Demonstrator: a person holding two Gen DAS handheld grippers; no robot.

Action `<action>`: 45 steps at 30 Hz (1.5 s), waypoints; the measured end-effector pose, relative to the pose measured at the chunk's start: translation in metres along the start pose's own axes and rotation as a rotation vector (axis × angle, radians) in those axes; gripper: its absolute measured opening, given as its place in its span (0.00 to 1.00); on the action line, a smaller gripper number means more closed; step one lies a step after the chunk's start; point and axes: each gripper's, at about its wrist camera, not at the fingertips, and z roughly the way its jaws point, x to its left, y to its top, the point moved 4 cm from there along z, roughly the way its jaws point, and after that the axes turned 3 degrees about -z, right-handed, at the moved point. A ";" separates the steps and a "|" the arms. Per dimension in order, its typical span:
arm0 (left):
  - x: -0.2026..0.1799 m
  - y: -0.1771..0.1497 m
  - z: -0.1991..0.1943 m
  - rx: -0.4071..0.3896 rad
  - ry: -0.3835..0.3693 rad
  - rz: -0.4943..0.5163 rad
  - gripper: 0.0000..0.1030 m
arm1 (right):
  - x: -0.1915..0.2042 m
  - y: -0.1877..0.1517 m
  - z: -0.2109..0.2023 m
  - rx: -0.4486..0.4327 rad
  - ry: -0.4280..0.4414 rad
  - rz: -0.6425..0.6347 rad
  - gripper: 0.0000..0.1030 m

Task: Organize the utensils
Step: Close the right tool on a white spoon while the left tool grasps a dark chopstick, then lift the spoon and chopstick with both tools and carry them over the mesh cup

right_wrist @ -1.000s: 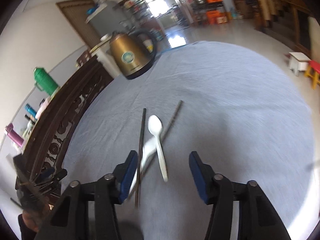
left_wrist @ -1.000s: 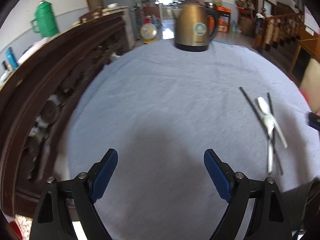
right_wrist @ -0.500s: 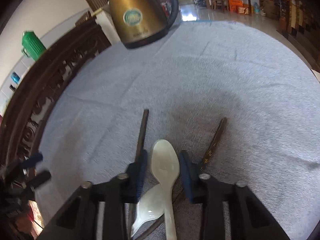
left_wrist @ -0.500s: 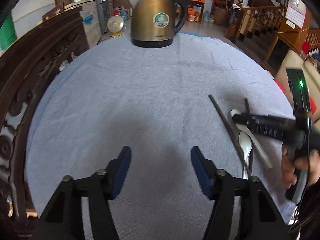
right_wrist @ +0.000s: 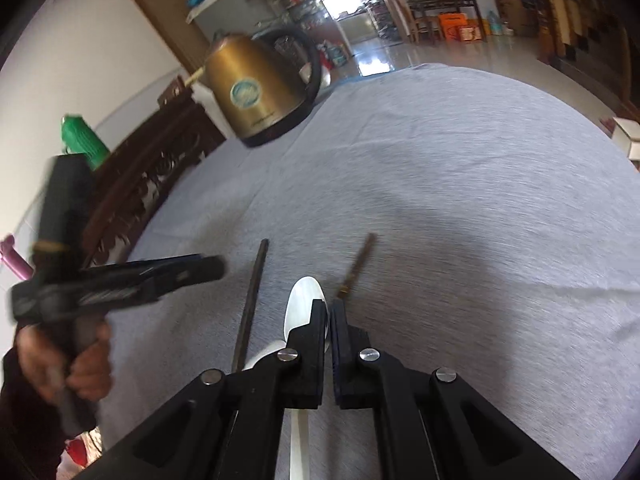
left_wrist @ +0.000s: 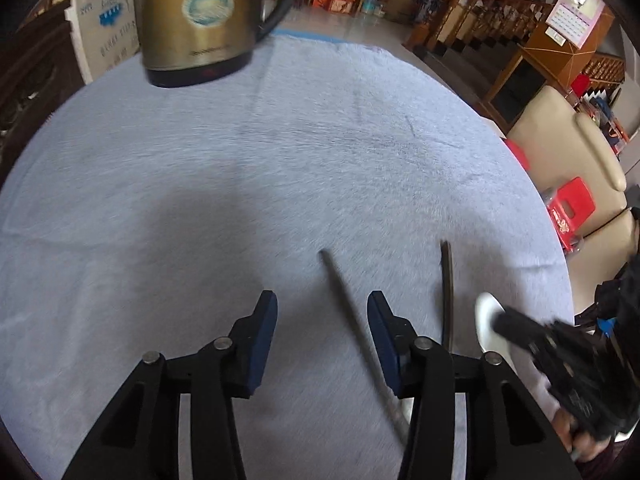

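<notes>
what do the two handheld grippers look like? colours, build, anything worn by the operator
Both match: left gripper and right gripper have black angular linkage frames with triangular cut-outs, silver round pivot pins, and flat dark-blue pads on the fingertips. Each sits on a black pistol-style handle. The person wears a dark sleeve. No cables visible; any markings are blurred.

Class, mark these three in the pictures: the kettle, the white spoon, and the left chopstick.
kettle (right_wrist: 256,92), right wrist view, on its gold body.
white spoon (right_wrist: 302,300), right wrist view, on its bowl.
left chopstick (right_wrist: 252,300), right wrist view, mid-shaft.
</notes>
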 end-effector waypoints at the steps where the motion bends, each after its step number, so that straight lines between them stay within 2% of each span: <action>1: -0.004 0.005 0.009 0.020 0.000 -0.002 0.47 | -0.003 -0.001 -0.006 -0.008 0.002 0.005 0.03; 2: -0.004 0.006 0.014 0.031 0.001 -0.008 0.46 | -0.006 -0.002 -0.011 -0.017 0.003 0.012 0.03; 3: -0.006 0.007 0.020 0.044 -0.008 -0.017 0.38 | -0.010 -0.003 -0.019 -0.025 0.004 0.021 0.03; 5: -0.010 0.010 0.022 0.032 -0.005 -0.008 0.28 | -0.013 -0.005 -0.032 -0.043 0.008 0.037 0.03; 6: -0.011 0.011 0.024 0.043 -0.007 -0.004 0.15 | -0.015 -0.006 -0.038 -0.054 0.008 0.045 0.03; 7: -0.009 0.010 0.024 0.035 0.002 -0.009 0.09 | -0.016 -0.007 -0.045 -0.067 0.010 0.052 0.03; 10: -0.005 0.009 0.020 0.025 0.004 -0.022 0.06 | -0.017 -0.010 -0.064 -0.104 0.011 0.074 0.03; 14: 0.001 0.004 -0.019 -0.080 0.000 -0.027 0.05 | -0.006 -0.015 -0.087 -0.146 0.010 0.076 0.03; 23: 0.030 -0.023 -0.157 -0.353 0.001 -0.082 0.05 | 0.029 -0.034 -0.167 -0.316 -0.010 0.081 0.03; 31: 0.050 -0.071 -0.267 -0.573 0.001 -0.143 0.05 | 0.063 -0.054 -0.240 -0.476 -0.037 0.084 0.03; 35: 0.051 -0.092 -0.304 -0.639 0.002 -0.135 0.05 | 0.085 -0.061 -0.264 -0.532 -0.016 0.065 0.03; 38: 0.046 -0.101 -0.319 -0.658 0.004 -0.119 0.05 | 0.109 -0.064 -0.272 -0.555 0.017 0.040 0.03; 45: 0.035 -0.122 -0.359 -0.698 -0.003 -0.067 0.05 | 0.170 -0.064 -0.251 -0.539 0.064 -0.064 0.03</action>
